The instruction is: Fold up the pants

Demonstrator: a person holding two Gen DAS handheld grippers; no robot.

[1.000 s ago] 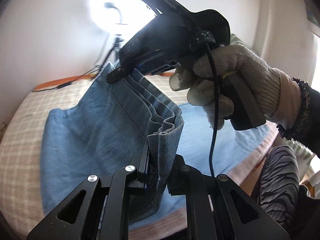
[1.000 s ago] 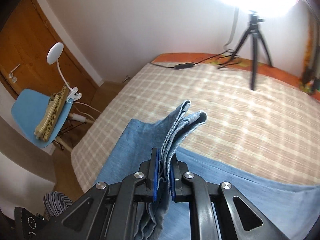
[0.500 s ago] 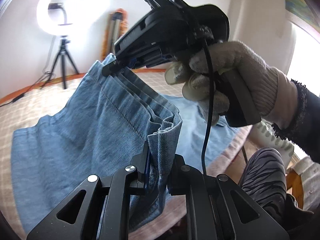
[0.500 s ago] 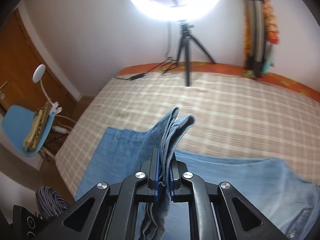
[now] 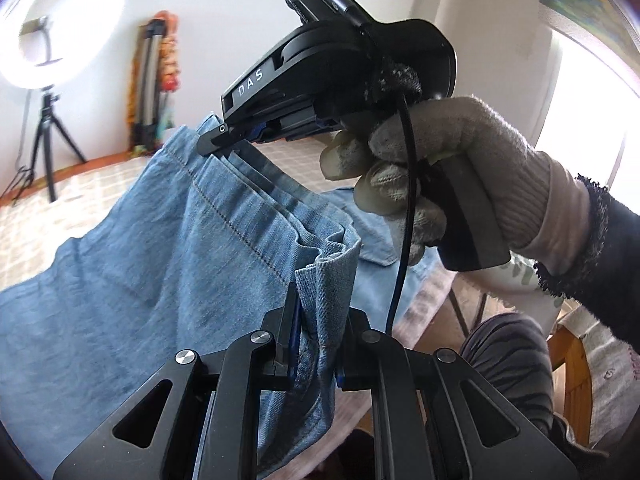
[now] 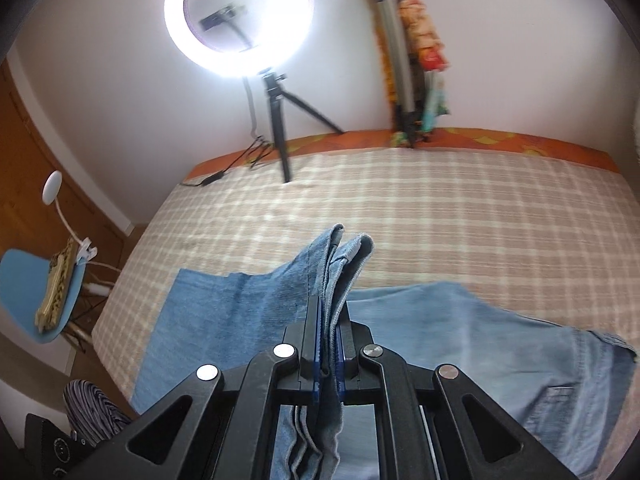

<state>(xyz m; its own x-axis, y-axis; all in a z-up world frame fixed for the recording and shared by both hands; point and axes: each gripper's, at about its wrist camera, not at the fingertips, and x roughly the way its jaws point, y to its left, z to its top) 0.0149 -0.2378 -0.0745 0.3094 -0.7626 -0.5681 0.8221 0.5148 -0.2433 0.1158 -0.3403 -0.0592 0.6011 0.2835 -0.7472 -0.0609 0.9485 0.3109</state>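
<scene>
Gloved hand (image 5: 432,168), left view only

A bed with a checked cover (image 6: 440,216) fills the room. At its far edge a lit ring light (image 6: 238,16) stands on a tripod before the white wall (image 6: 100,60). Left, a blue chair (image 6: 28,292) stands beside a wooden door (image 6: 24,184).
</scene>
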